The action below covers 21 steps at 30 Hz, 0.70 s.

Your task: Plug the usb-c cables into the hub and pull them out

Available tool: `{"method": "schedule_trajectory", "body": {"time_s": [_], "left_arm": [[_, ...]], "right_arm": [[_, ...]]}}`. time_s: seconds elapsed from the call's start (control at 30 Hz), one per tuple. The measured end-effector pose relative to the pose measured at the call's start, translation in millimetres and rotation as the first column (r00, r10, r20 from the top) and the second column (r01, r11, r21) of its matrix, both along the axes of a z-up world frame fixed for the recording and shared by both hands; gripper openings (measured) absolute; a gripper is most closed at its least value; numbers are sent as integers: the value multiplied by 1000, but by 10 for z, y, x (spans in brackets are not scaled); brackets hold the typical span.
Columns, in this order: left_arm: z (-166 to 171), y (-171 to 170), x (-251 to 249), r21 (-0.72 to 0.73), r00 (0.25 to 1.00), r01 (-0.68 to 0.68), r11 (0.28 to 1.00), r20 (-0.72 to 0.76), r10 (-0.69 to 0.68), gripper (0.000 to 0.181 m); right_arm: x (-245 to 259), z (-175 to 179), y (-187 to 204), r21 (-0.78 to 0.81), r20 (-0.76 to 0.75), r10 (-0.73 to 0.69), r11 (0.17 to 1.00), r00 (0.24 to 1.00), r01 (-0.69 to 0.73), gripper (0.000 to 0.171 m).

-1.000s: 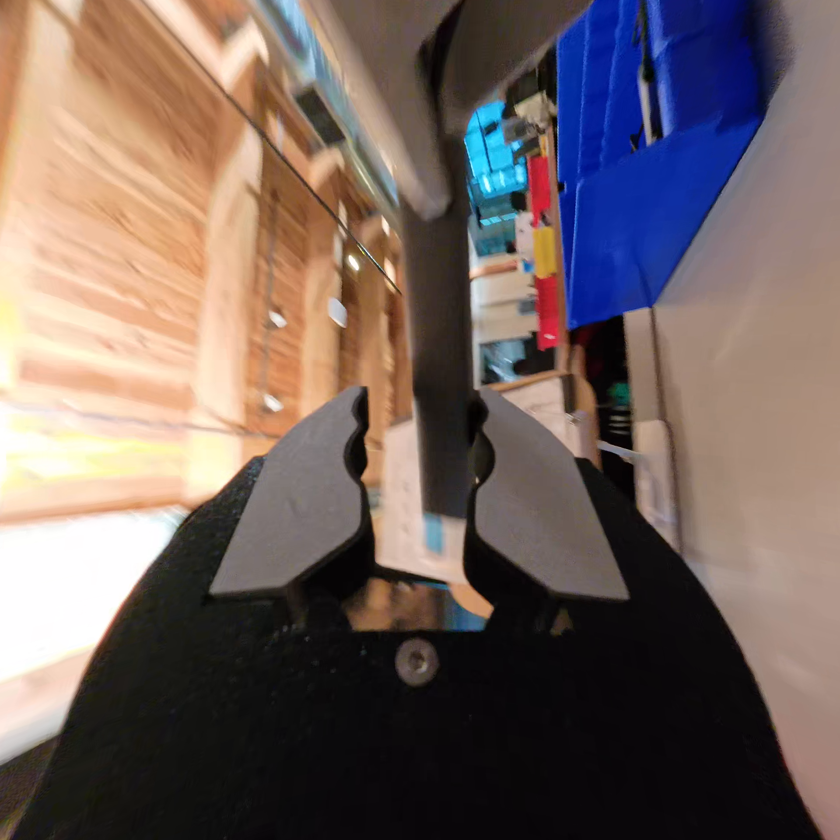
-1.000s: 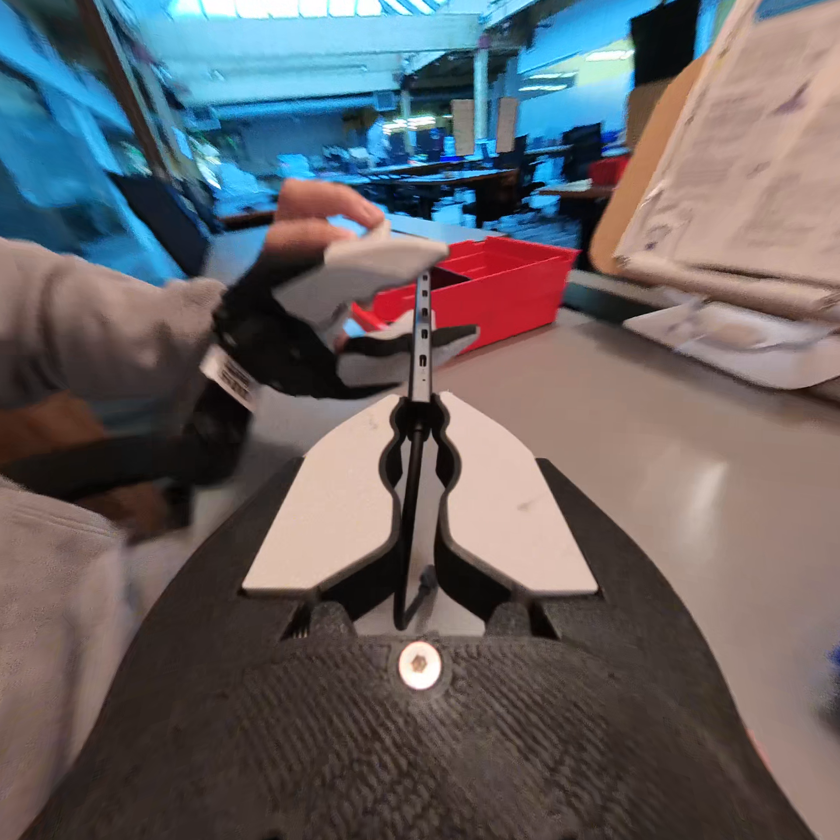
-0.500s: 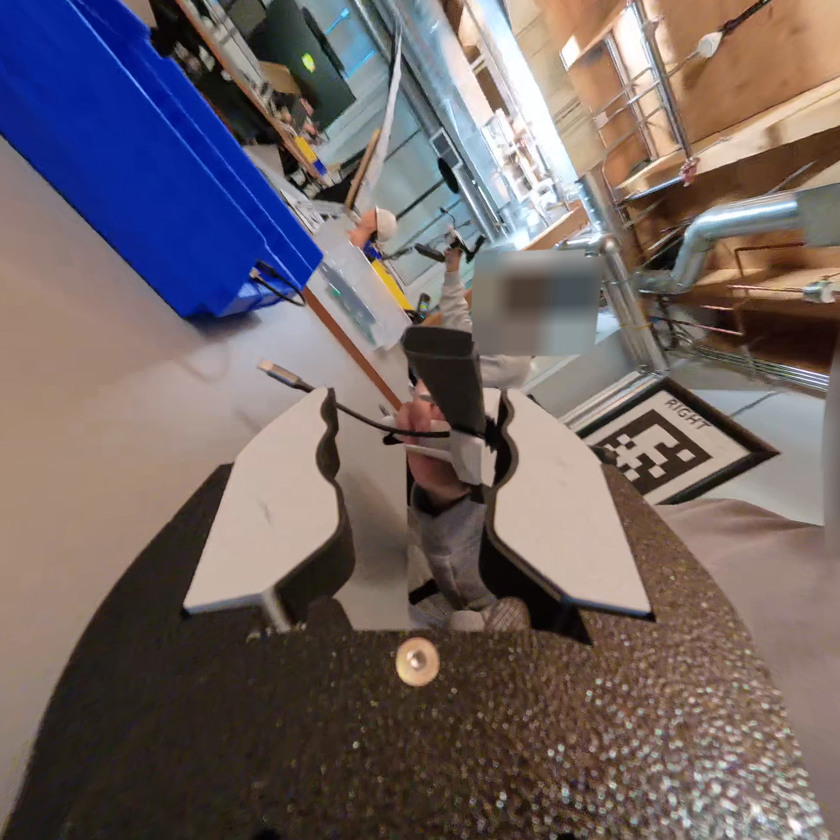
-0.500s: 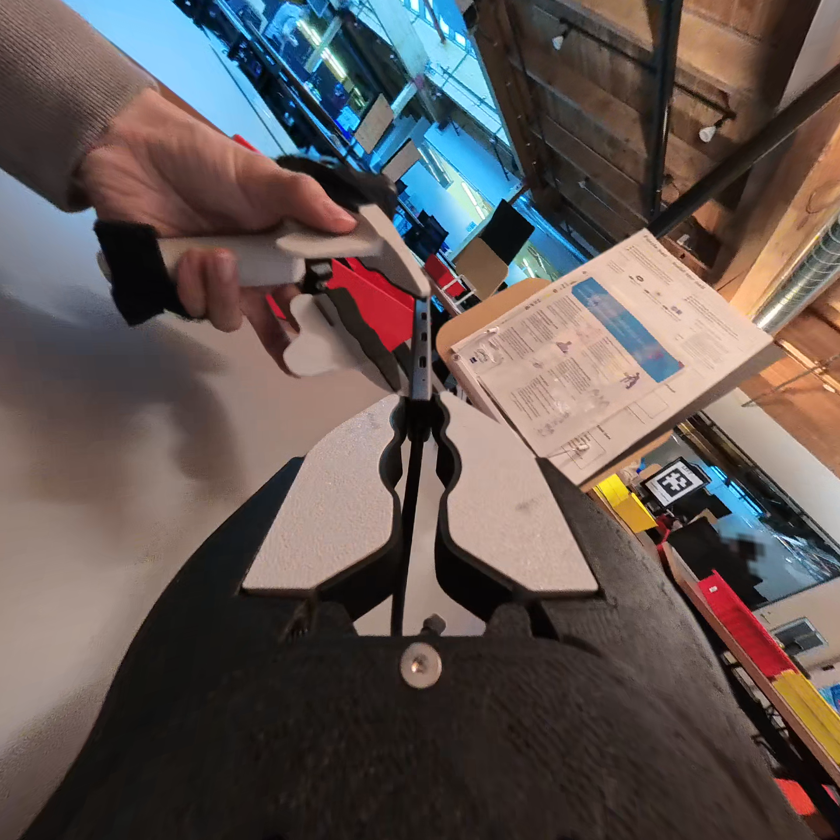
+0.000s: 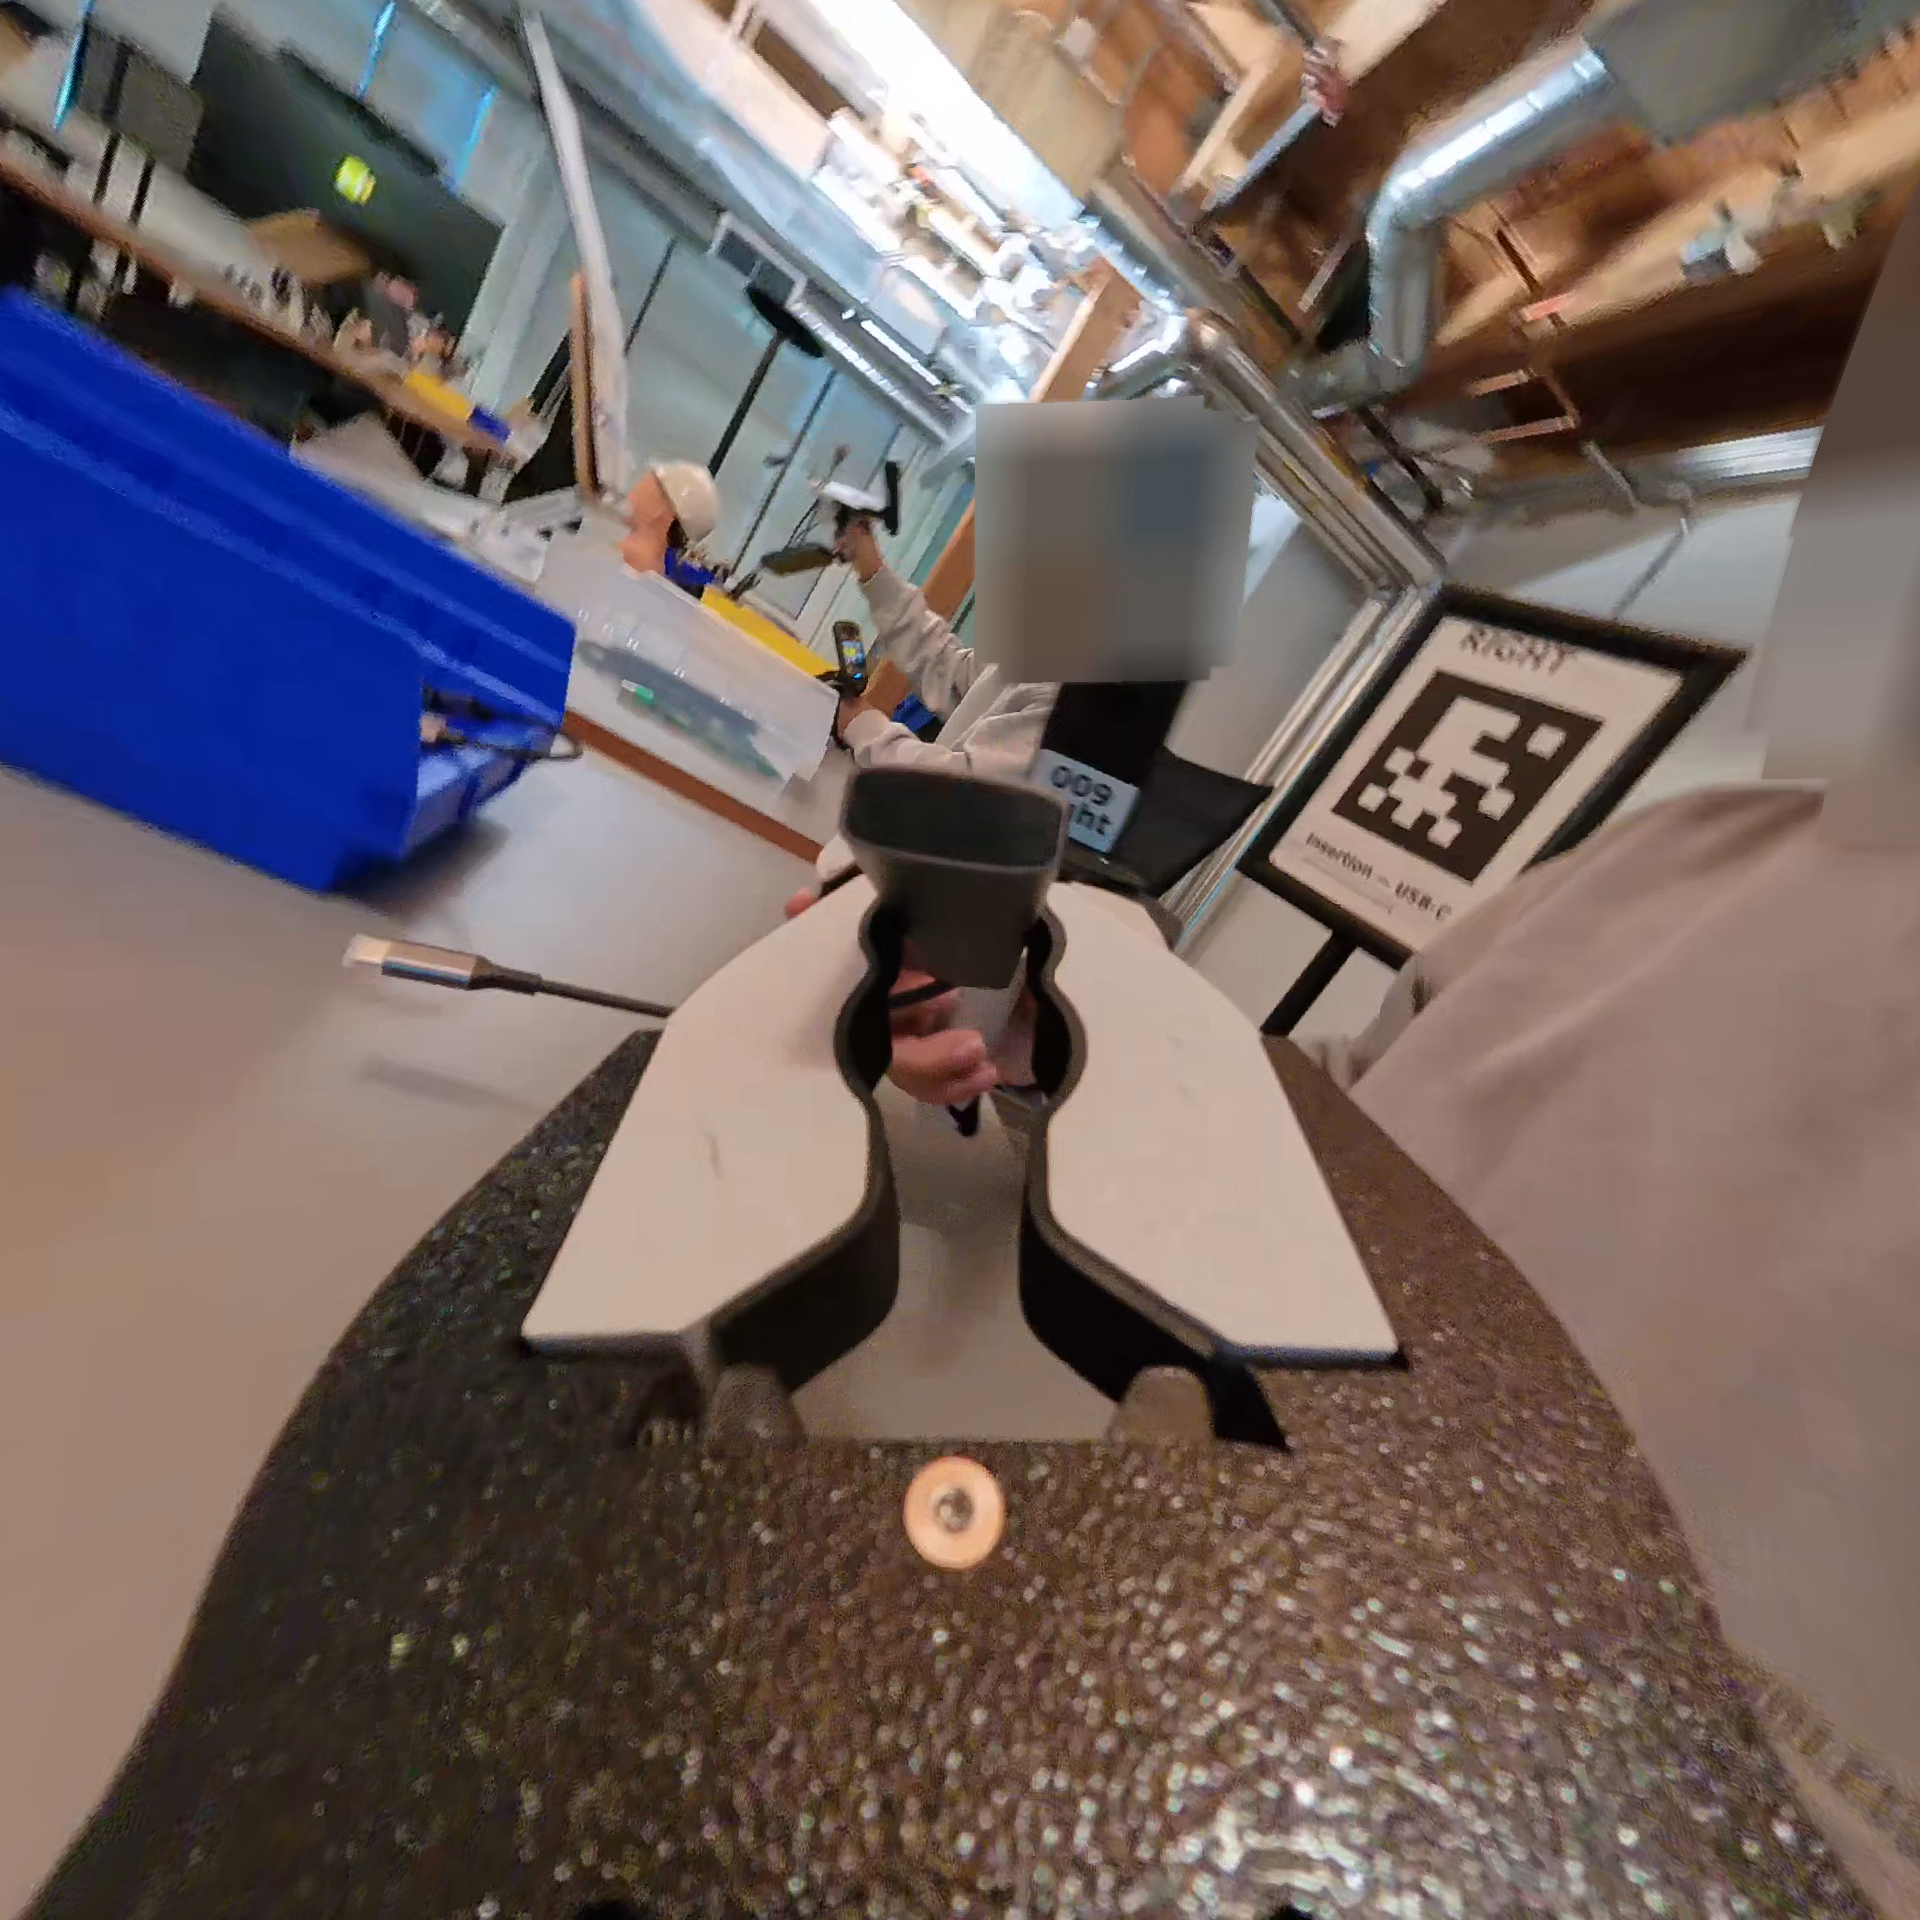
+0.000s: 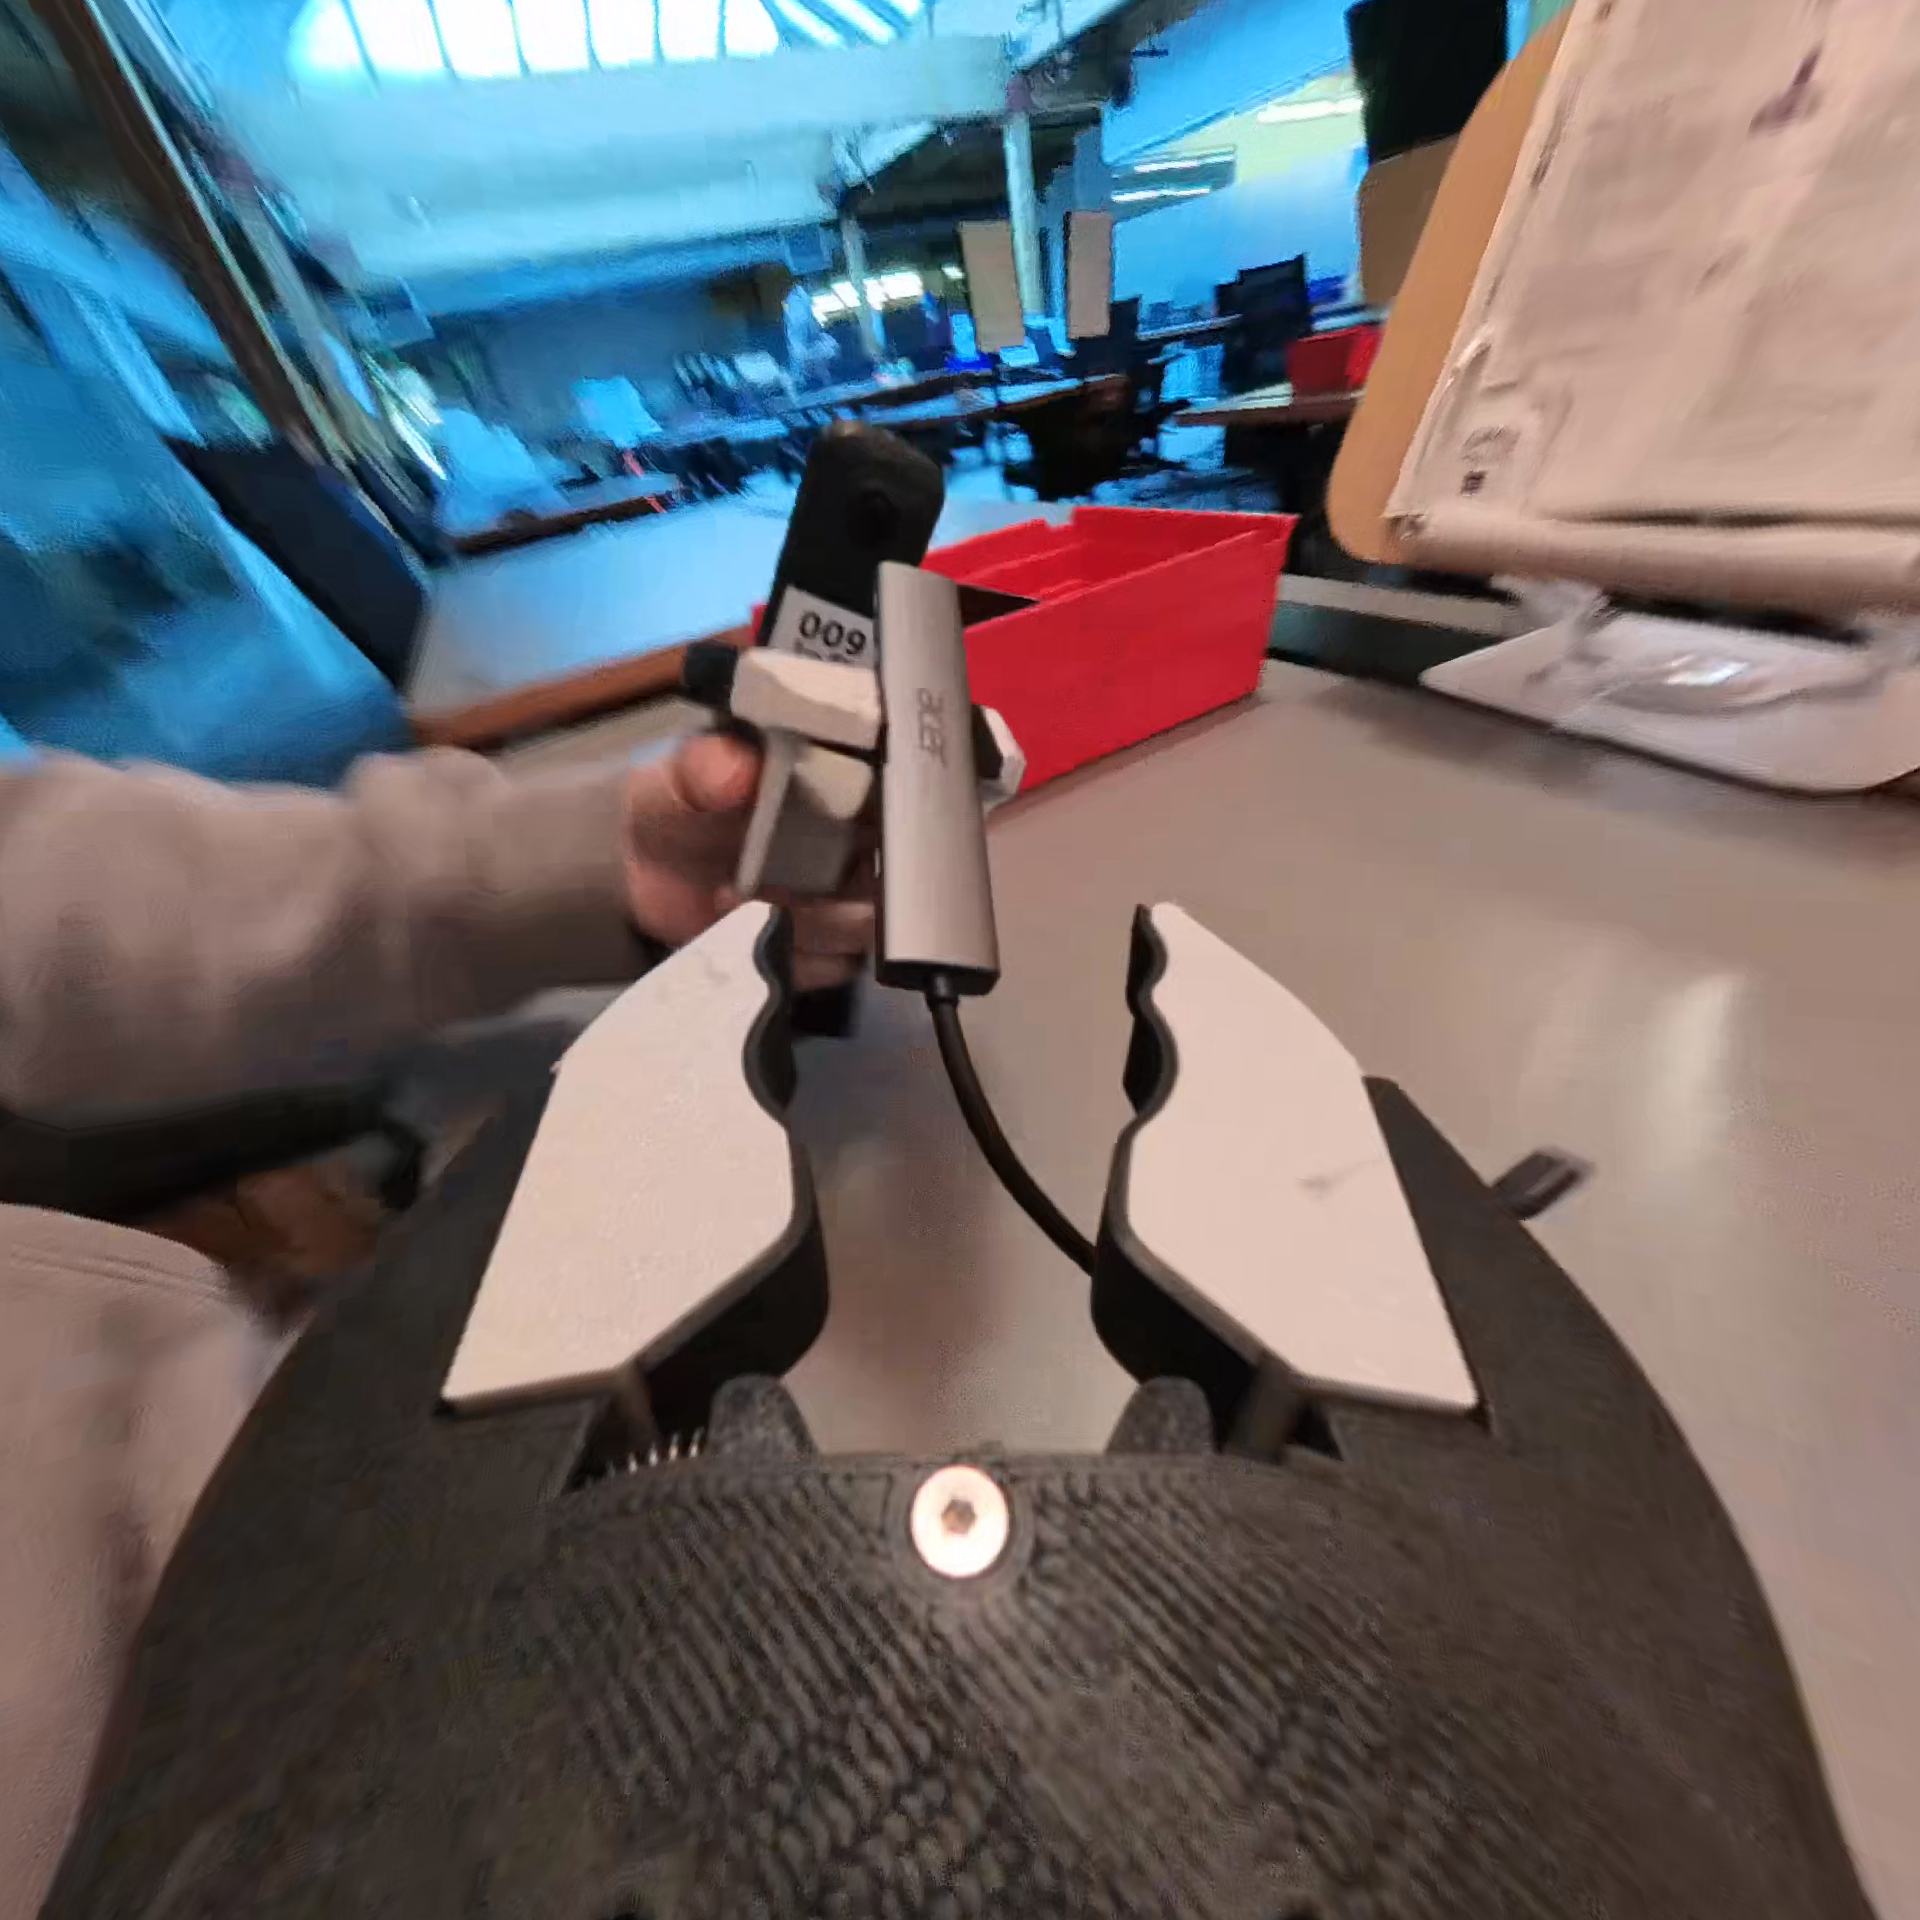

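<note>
The grey bar-shaped usb hub (image 6: 930, 790) stands upright above the grey table (image 6: 1455, 987). My left gripper (image 5: 956, 925) is shut on the hub (image 5: 951, 883), seen end-on between its fingers; it also shows in the right wrist view (image 6: 904, 727), clamping the hub's middle. My right gripper (image 6: 956, 925) is open and empty, just in front of the hub's lower end. The hub's black cable (image 6: 997, 1143) hangs down and runs behind my right finger. A metal usb-c plug (image 5: 416, 961) on a black cable sticks out to the left, just above the table.
A blue bin (image 5: 208, 644) stands on the table at left. A red bin (image 6: 1101, 644) sits behind the hub. A stand with papers (image 6: 1662, 312) is at far right. A framed marker sign (image 5: 1475, 758) and a person stand beyond the table. Less than 4 cm separates the two grippers' tips.
My right gripper has let go of the hub, opened and drawn back. My left gripper has closed on the hub and now holds it alone.
</note>
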State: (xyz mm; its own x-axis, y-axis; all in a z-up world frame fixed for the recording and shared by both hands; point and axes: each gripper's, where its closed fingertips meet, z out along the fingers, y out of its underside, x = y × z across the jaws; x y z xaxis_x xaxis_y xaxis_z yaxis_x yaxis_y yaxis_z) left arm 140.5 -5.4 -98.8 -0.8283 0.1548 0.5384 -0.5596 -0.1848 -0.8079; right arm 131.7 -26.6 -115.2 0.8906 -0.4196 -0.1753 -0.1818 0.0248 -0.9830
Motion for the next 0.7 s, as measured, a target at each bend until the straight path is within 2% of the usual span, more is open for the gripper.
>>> {"method": "schedule_trajectory", "body": {"time_s": [0.07, 0.13, 0.3, 0.33, 0.37, 0.4, 0.57, 0.67, 0.7], "left_arm": [[40, 0, -43, -21, 995, 22, 1000, 93, -20, 22], [47, -40, -64, -31, 986, 21, 999, 168, -15, 22], [62, -150, -44, -128, 974, -10, 992, 223, 38, 22], [71, -173, -65, -157, 973, -5, 988, 228, 41, 22], [75, -198, -80, -179, 973, -3, 984, 228, 45, 22], [86, -208, -83, -204, 973, -7, 979, 224, 53, 22], [46, -227, -59, -233, 985, -7, 972, 166, 47, 22], [-55, -267, 72, -143, 1000, -16, 990, -1, 16, 26], [-108, -266, 154, -89, 997, -50, 995, -65, 45, 35]], "right_arm": [[16, 100, -27, 120, -70, 16, 993, 997, -8, 58], [-15, 172, -27, 176, -62, 42, 984, 997, -31, 47], [27, 23, 29, 26, 25, -32, 999, 999, 32, 53], [29, -1, 44, 9, 29, -36, 999, 999, 36, 47], [23, -14, 59, 6, 29, -34, 999, 999, 34, 35], [26, -18, 64, 20, 20, -35, 999, 999, 35, 29], [19, -34, 35, 29, 6, -12, 1000, 1000, 12, 25], [112, -38, -62, -36, 77, -94, 995, 993, 97, 23], [164, -18, -135, -55, 120, -144, 987, 982, 152, 23]]}}
